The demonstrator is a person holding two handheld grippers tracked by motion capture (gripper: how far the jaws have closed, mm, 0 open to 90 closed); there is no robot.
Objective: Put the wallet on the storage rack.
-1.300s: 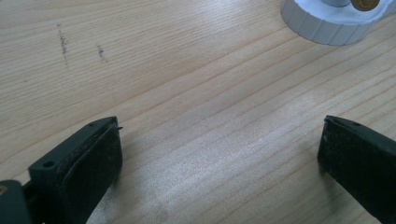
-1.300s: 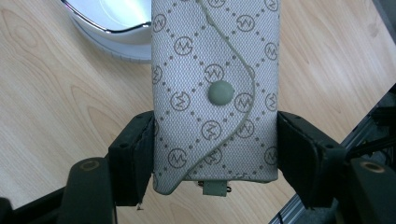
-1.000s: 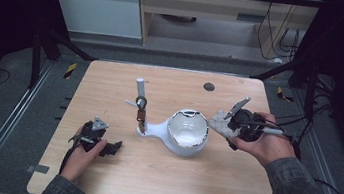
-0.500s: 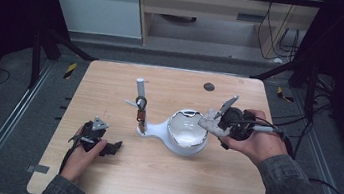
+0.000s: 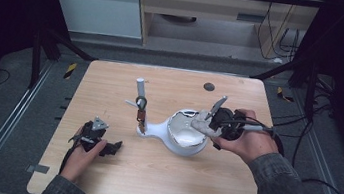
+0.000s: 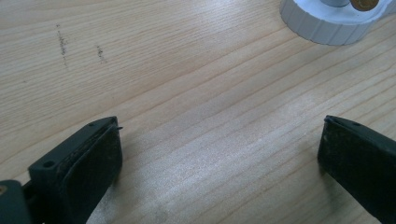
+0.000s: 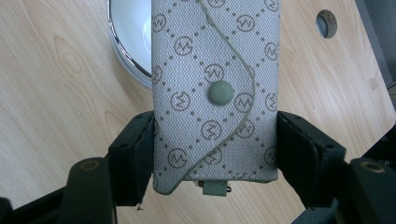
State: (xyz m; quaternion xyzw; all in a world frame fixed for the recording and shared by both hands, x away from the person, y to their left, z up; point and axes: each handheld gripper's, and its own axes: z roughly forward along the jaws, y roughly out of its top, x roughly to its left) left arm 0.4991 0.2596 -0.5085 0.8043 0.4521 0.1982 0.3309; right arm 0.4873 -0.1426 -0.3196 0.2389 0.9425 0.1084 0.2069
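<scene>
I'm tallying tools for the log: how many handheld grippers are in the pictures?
2. The left gripper rests open on the table's near-left part; the right gripper holds a grey patterned pouch over the white bowl.

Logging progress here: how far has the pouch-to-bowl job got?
Done: the right claw is shut on the grey patterned pouch and holds it over the white bowl's rim. In hand: carrying it over the bowl. Left: likely lowering and releasing it inside; the pouch is not yet in the bowl. The left claw rests open over bare table.
</scene>
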